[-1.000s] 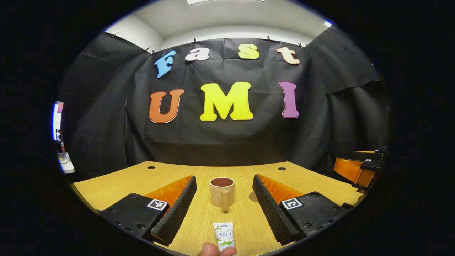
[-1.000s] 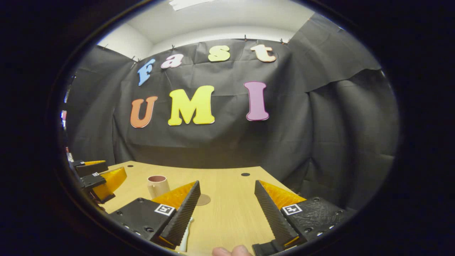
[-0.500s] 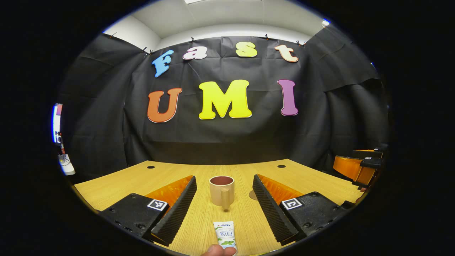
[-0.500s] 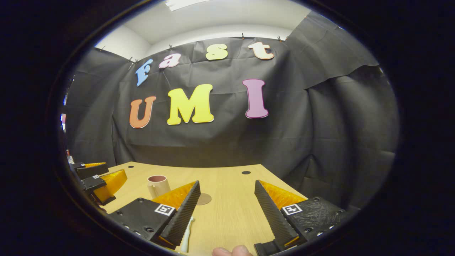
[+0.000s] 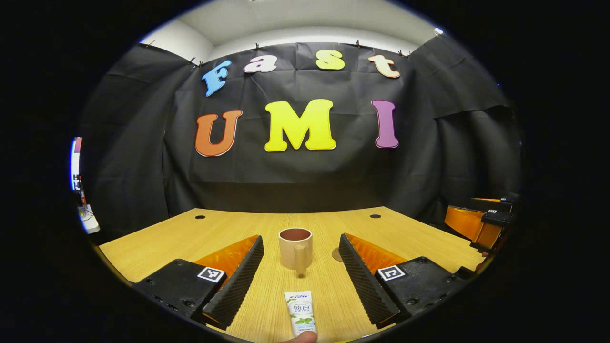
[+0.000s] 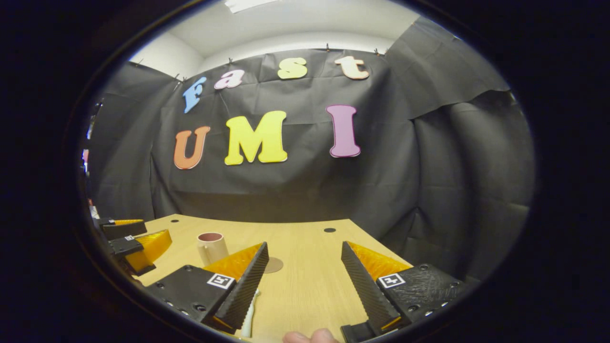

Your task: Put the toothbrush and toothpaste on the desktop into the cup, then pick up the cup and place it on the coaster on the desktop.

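Both spread wide over the desk [image 5: 167,238], gripping nothing: left gripper [image 5: 301,276] framing cup [image 5: 295,247] and toothpaste [image 5: 301,314]; right gripper [image 6: 305,281] beside toothbrush [image 6: 249,317].

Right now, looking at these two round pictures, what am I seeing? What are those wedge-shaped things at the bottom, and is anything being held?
No robot here: a person holds a two-finger claw in each hand, and a wide-angle camera rides on each claw, looking forward along its fingers. The wedges are those fingers.

In the left gripper view, the left claw is open, holding nothing. Ahead stands a cup on the wooden desk, with a toothpaste tube lying nearer the camera. A round coaster peeks out beside the cup.

In the right gripper view, the right claw is open and empty too. A toothbrush lies partly hidden under one finger.
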